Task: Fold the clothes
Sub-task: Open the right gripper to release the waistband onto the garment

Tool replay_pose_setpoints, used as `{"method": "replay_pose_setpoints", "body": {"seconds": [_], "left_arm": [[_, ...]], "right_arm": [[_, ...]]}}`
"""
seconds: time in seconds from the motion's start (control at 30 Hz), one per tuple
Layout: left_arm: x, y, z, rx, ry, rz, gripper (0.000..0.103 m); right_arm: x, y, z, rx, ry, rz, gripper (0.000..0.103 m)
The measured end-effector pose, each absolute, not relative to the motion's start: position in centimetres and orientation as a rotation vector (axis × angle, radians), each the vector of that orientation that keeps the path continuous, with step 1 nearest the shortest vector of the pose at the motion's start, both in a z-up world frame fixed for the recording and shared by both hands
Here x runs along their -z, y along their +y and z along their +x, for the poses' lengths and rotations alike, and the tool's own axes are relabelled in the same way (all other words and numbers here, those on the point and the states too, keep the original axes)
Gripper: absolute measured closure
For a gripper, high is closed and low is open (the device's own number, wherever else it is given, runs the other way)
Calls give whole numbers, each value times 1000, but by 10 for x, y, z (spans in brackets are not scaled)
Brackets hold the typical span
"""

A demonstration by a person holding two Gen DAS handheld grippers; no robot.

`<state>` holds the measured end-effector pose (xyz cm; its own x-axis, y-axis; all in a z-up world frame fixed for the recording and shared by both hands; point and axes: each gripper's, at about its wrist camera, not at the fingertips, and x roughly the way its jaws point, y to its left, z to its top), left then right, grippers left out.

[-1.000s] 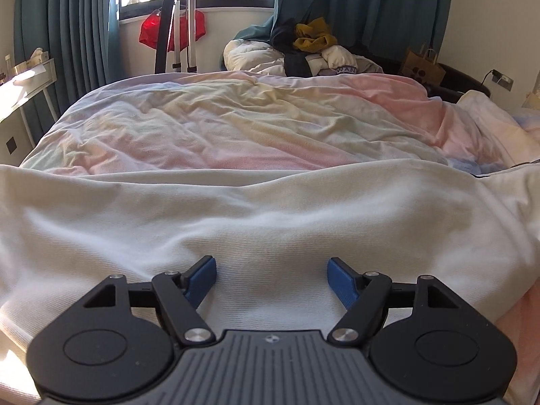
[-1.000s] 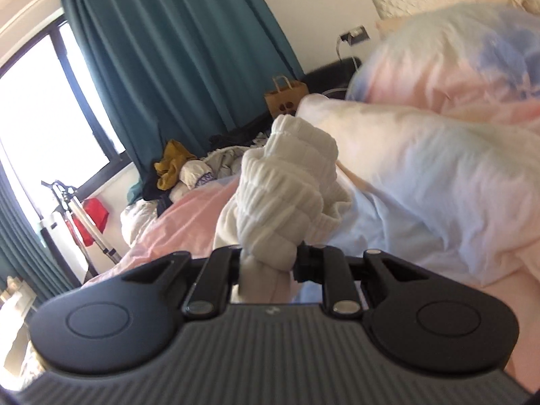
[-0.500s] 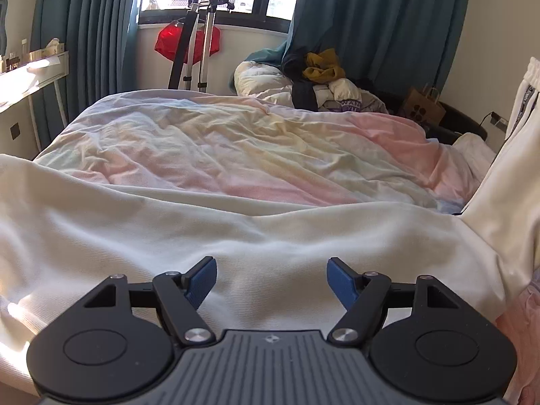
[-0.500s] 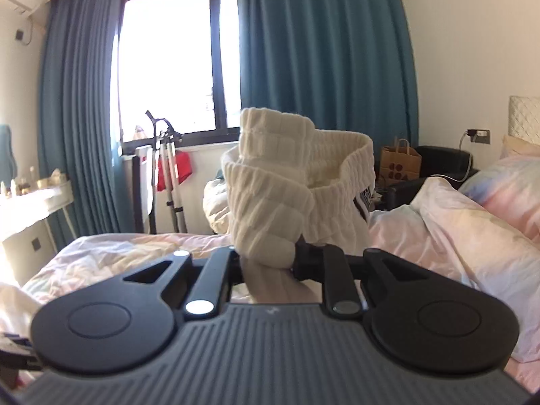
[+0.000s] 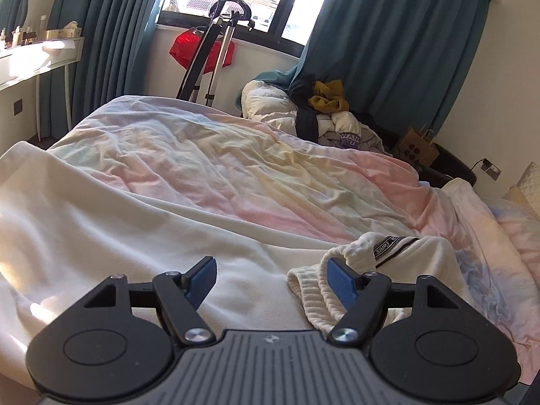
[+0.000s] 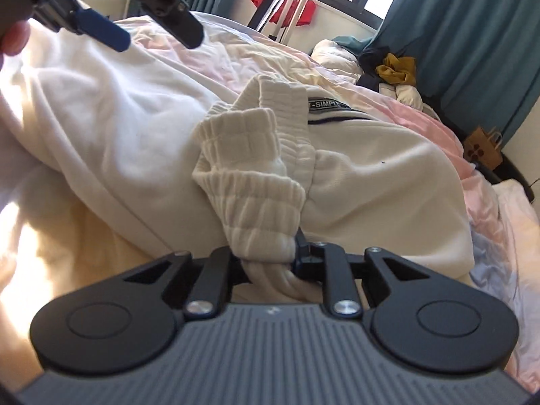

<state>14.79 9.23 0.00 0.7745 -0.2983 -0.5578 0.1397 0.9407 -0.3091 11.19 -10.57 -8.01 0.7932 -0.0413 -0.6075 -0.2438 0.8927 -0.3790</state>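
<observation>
Clothes pile (image 5: 324, 114) beyond, probably laundry.

"SIMPLE" on cream garment's striped band (image 5: 391, 249), "WAN" (partly hidden) on crumpled cloth (image 5: 349, 138)

The left claw (image 5: 271, 278) points forward and somewhat downward, its jaws standing wide apart with nothing pressed between them. Its blue pads (image 5: 201, 280) face each other across the gap; the right-hand pad sits just beside a ribbed cuff without gripping it. In the right wrist view this same claw (image 6: 101, 33) appears at the upper left, with a fingertip of the person's hand (image 6: 13, 38) at the frame edge beside it. The right claw (image 6: 268, 261) also tilts downward, its jaws drawn close and clamped on the bunched ribbed cuff (image 6: 249, 182) of a cream garment.
</observation>
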Motion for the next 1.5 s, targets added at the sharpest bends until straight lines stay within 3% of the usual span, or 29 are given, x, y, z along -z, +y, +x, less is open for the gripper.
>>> {"method": "replay_pose_setpoints", "body": {"seconds": [0.37,0.8,0.87,0.93,0.97,1.03,1.07,1.1,1.27,1.5], "left_arm": [[38,94,168,428,763,-520,23],[48,124,171,492,735,-848,20],[51,123,173,481,736,-855,20],[55,122,176,468,738,-861,20],[57,122,178,463,741,-866,20],[60,120,181,461,745,-871,20],[61,119,183,465,746,-869,20],[62,118,184,465,745,-863,19],[71,122,190,463,752,-900,17],[81,108,220,497,839,-860,17]], "right_arm": [[59,-141,87,-208,694,-399,80],[39,-139,111,-82,389,-288,81],[52,-135,118,-107,411,-332,79],[69,-128,123,-116,453,-406,70],[78,-125,124,-114,472,-448,58],[88,-117,121,-136,466,-567,44],[94,-113,119,-146,462,-625,27],[94,-110,115,-141,431,-670,18],[76,-101,77,-193,306,-778,16],[39,-117,55,-278,239,-602,16]]}}
